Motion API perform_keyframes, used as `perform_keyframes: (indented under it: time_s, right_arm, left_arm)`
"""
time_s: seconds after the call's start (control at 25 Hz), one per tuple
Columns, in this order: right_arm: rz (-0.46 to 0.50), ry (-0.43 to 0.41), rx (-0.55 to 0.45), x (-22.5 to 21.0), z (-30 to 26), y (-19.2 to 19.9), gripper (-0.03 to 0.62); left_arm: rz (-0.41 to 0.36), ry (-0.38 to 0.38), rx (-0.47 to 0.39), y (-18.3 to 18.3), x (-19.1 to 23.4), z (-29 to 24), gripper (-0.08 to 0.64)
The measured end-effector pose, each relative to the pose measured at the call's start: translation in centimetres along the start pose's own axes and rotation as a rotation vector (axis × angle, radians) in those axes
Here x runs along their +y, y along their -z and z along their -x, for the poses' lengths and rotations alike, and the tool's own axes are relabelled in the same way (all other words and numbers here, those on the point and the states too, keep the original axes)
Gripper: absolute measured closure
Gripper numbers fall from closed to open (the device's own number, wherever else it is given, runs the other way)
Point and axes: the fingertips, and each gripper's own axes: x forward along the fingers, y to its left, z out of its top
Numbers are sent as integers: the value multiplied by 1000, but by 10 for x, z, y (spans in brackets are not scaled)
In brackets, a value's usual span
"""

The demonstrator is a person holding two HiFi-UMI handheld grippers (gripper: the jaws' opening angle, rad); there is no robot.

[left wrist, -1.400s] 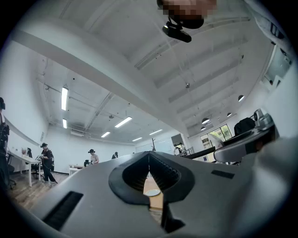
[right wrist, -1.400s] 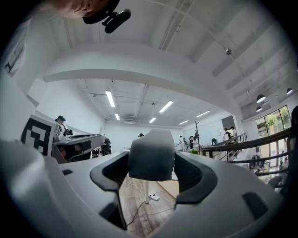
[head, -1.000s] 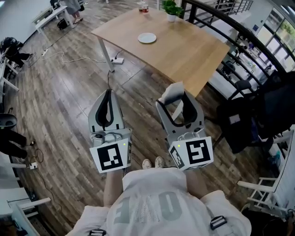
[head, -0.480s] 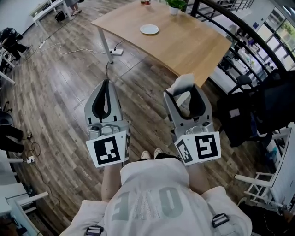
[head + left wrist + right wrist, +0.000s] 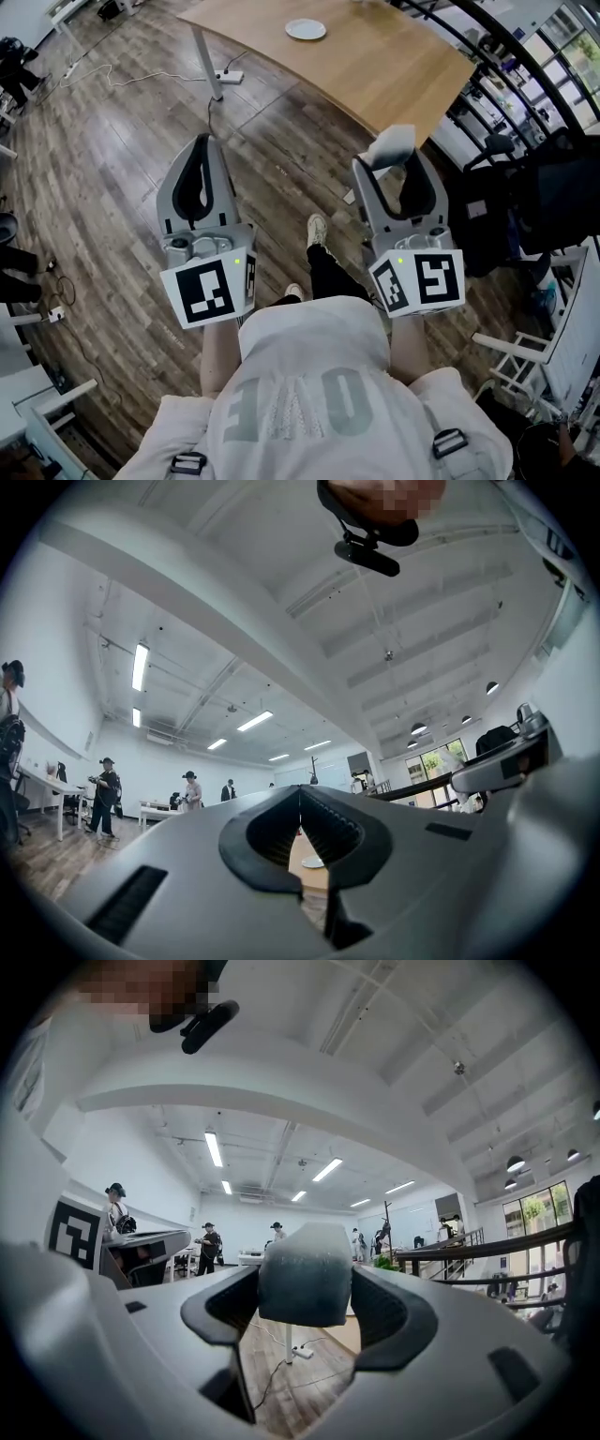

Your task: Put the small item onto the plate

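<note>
Left gripper (image 5: 203,143): I see it left of centre in the head view, above the plank floor (image 5: 112,159). Its jaws are pressed together at the tips, with nothing caught between them.
Right gripper (image 5: 396,162): right of centre in the head view, level with the left one. Its jaws are clenched on a pale block (image 5: 392,145), one pad on each side.
Pale block: grey-white with rounded corners, and it looks soft. It stands up past the jaw tips. In the right gripper view it fills the whole gap between the pads.
Plate (image 5: 306,30): small, white and round, at the top centre of the head view. It lies on the table and is well apart from both grippers and from the block.
Table (image 5: 394,70): light wood, running from top centre to upper right, with a white leg (image 5: 208,66) at its left corner.
Power strip (image 5: 228,77): white, on the floor just beside that leg, with cables trailing toward the upper left.
Shoe (image 5: 317,228): pale, on the floor between the two grippers.
Background: in both gripper views I can make out people standing by white desks at far left, under ceiling strip lights.
</note>
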Motion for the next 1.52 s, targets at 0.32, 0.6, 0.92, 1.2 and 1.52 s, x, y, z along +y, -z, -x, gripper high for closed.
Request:
perform_keyframes:
  time_s: [0.32, 0.6, 0.92, 1.2, 1.52]
  right_arm:
    - [9, -12, -48, -12, -40, 2, 278]
    - [28, -38, -43, -42, -113, 11, 278]
    - [36, -72, -36, -88, -246, 14, 278]
    - [7, -120, 0, -114, -363, 19, 278]
    - [-84, -148, 13, -154, -460, 29, 278]
  left_arm:
    - [5, -25, 21, 31, 15, -29, 551]
    - [6, -31, 18, 60, 22, -100, 551]
    - [-29, -51, -8, 83, 43, -233, 551]
    - [-52, -67, 16, 112, 68, -340, 551]
    - [-64, -90, 54, 141, 84, -435, 551]
